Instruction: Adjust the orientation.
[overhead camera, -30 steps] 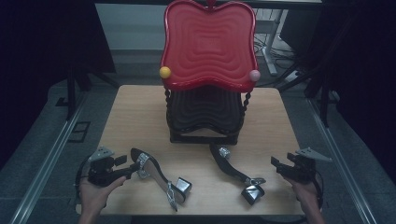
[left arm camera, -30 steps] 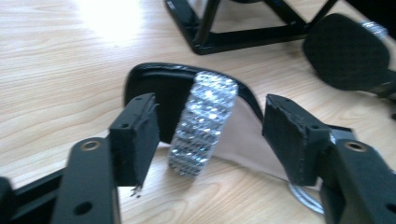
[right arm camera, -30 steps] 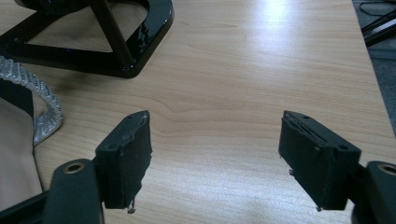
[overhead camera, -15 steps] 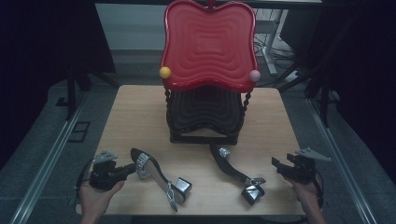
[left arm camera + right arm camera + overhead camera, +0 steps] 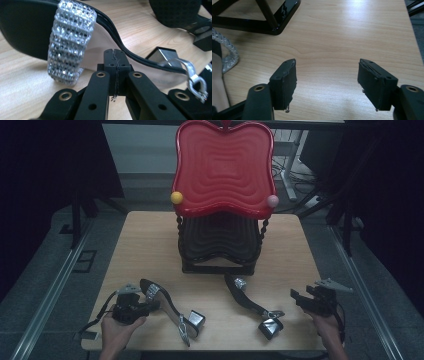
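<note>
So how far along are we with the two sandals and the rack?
Nothing looks done: both tiers of the shoe rack look bare. The left gripper is shut at the left sandal, apparently not clamping it. The right gripper is open over bare table; the right sandal lies untouched.

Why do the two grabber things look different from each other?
The left gripper has its jaws pressed together, with nothing plainly between them, right beside the sparkly-strapped left shoe. The right gripper has its jaws wide apart over bare table, off to the side of the right shoe. Both are black, and each is held in a hand at the table's near edge.
</note>
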Tool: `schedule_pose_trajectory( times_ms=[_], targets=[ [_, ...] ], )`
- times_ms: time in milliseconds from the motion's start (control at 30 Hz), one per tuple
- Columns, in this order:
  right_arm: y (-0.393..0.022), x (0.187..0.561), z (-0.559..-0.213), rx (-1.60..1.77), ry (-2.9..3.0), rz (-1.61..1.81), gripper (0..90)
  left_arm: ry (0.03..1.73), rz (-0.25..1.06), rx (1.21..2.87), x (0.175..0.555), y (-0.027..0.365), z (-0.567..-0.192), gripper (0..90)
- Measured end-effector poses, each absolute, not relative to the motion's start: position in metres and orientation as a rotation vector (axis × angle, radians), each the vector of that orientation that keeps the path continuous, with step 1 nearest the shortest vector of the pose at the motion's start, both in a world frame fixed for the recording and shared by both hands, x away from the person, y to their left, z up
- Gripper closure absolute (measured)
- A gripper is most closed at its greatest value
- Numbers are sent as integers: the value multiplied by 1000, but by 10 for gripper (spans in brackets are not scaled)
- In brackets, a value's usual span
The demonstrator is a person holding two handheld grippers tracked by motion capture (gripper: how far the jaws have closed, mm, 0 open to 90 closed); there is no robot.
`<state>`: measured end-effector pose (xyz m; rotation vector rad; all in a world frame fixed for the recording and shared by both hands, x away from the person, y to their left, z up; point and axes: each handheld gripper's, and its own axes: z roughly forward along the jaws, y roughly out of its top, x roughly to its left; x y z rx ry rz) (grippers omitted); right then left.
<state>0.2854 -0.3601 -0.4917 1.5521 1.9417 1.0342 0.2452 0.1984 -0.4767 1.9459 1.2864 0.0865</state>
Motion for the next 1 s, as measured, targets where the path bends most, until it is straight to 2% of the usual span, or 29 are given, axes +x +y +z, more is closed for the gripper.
schedule_pose_trajectory(
  times_ms=[67, 300, 733, 900, 1000],
  targets=[
    [-360, 285, -491, 1561, 1942, 1030, 323, 1286, 123, 1971, 253, 191, -474, 900],
    [-361, 284, -492, 1580, 1937, 1035, 329, 1282, 111, 1985, 270, 179, -475, 900],
    [-364, 283, -490, 1590, 1924, 1032, 331, 1299, -11, 1985, 312, 151, -503, 900],
    [-365, 284, -492, 1601, 1924, 1029, 332, 1287, -5, 1948, 305, 159, -488, 900],
    [-363, 284, -492, 1595, 1936, 1025, 332, 1230, 28, 1952, 296, 151, -464, 900]
  ],
)
